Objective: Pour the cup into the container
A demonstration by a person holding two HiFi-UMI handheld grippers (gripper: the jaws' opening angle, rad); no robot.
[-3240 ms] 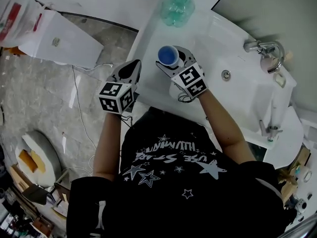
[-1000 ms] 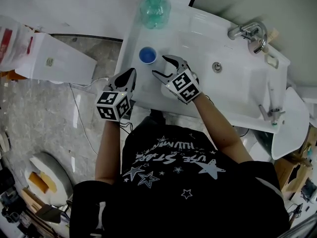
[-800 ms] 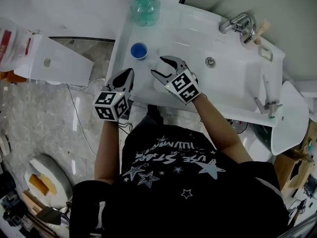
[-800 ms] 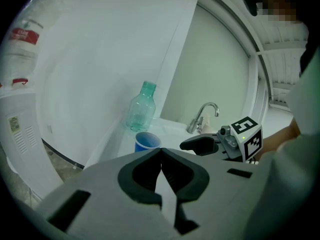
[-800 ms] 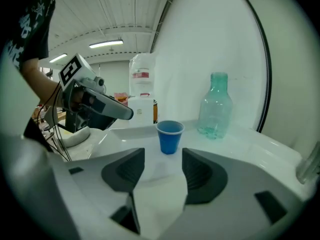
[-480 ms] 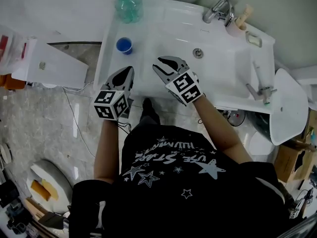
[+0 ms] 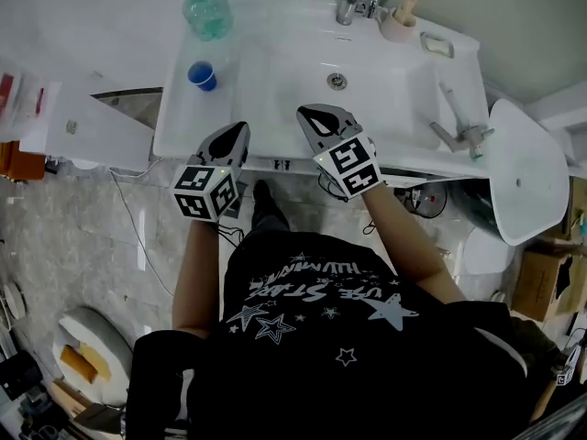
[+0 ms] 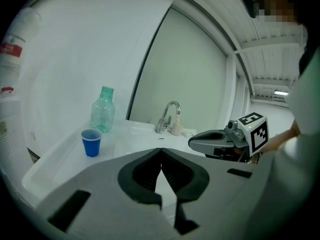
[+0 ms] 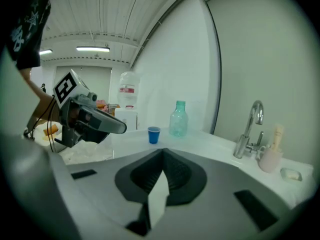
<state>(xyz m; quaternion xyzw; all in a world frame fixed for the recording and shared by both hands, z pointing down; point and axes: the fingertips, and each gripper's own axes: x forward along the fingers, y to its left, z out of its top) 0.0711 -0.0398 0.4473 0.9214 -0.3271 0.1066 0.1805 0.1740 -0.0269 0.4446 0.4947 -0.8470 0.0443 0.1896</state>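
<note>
**Head view: left gripper (image 7: 240, 128) and right gripper (image 7: 307, 113) closed on nothing, cup (image 7: 203, 76) up the left ledge**

In the left gripper view my pads meet at the tips with nothing between them. The right gripper view shows the same: jaws together, empty. Both tips hang over the near edge of the sink (image 7: 179, 122), the left one by the flat ledge at the near left, the right one over the front of the basin.

The blue cup stands upright on that left ledge, mouth up, long axis vertical. It is ahead of the left gripper and a little to its left, well apart from both sets of fingers. The left gripper is the nearer; the right would have to reach across to the ledge.

Just beyond the cup, at the sink's far left corner, stands the clear green bottle (image 7: 205, 7), also upright; I take it for the container. I can't tell whether the cup holds anything.

For the next move I'd open the left gripper and come at the cup from its side
</note>
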